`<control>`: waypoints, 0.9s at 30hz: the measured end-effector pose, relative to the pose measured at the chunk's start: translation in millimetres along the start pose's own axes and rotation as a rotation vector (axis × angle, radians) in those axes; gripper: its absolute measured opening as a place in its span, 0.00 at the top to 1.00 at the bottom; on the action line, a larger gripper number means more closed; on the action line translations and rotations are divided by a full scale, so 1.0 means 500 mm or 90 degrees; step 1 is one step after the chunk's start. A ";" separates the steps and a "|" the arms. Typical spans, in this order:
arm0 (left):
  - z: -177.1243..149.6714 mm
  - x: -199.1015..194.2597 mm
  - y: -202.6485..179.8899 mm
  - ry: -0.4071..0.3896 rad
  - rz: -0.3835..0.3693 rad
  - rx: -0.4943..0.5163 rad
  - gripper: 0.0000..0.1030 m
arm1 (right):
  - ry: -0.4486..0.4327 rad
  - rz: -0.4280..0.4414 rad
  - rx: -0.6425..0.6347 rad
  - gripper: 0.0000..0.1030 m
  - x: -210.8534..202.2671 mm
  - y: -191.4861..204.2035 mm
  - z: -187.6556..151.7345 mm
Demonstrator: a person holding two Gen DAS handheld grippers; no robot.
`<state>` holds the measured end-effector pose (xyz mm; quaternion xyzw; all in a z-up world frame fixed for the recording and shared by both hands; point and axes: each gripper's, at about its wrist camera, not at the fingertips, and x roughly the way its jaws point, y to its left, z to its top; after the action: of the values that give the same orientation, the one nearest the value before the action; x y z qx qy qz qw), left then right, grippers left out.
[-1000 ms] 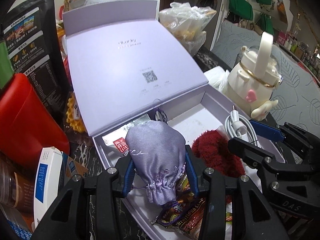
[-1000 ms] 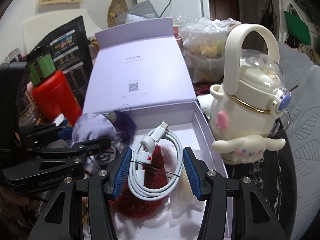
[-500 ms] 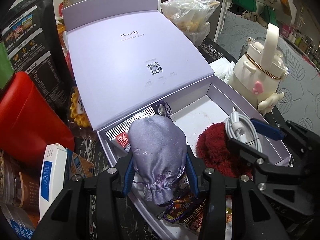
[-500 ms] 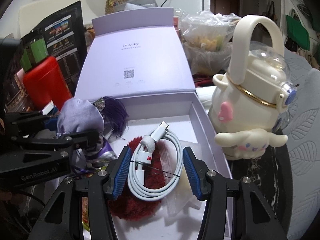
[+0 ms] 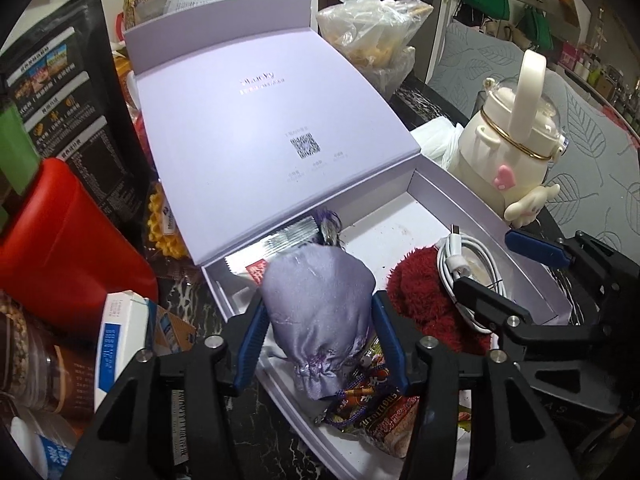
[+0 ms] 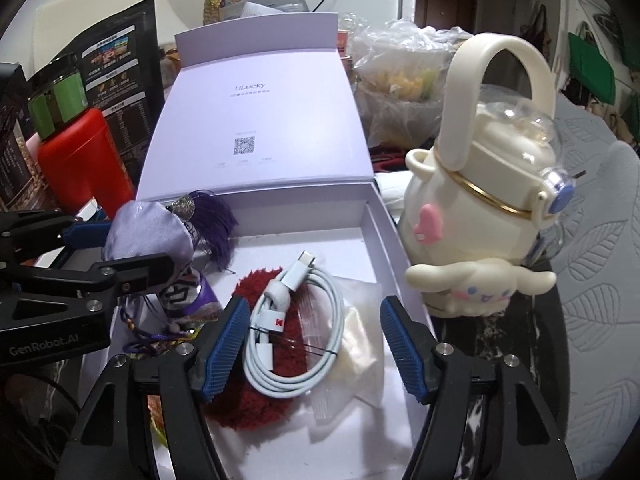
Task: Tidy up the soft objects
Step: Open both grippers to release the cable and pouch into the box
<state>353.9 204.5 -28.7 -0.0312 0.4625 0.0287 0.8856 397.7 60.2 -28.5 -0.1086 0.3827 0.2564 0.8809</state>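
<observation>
Lilac satin pouch (image 5: pixel 320 312); lavender box (image 5: pixel 256 128); dark red plush (image 6: pixel 260 392); white cable (image 6: pixel 296 336); cream bottle (image 6: pixel 476 216), pink heart.

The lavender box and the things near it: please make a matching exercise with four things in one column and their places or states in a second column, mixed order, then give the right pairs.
Column A
1. lavender pouch
2. white cable
3. red fuzzy item
4. cream kettle-shaped bottle

Column B
a. stands outside the lavender box, to its right
b. lies coiled on top of the red item
c. gripped between the pads of the left tool
d. lies on the box floor, under the cable

The right tool is open above the cable.

Pairs: 1-c, 2-b, 3-d, 4-a
</observation>
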 end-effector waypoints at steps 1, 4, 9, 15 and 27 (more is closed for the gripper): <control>0.000 -0.006 0.001 -0.004 0.004 0.000 0.49 | 0.000 0.000 -0.002 0.32 -0.003 -0.001 0.001; 0.001 -0.018 0.005 -0.011 0.008 -0.005 0.49 | -0.003 -0.005 0.002 0.28 -0.016 -0.004 0.004; 0.000 -0.045 0.001 -0.029 0.001 0.005 0.49 | -0.012 -0.003 0.018 0.26 -0.032 -0.008 0.010; 0.005 -0.077 -0.003 -0.056 -0.001 0.009 0.49 | -0.028 -0.018 0.023 0.26 -0.062 0.001 0.011; 0.001 -0.131 -0.028 -0.078 -0.029 0.015 0.49 | -0.074 -0.064 0.013 0.24 -0.159 0.010 0.004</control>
<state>318.0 189.2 25.5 -0.0293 0.4073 0.0045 0.9128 350.4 36.1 30.7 -0.1034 0.3278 0.2141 0.9144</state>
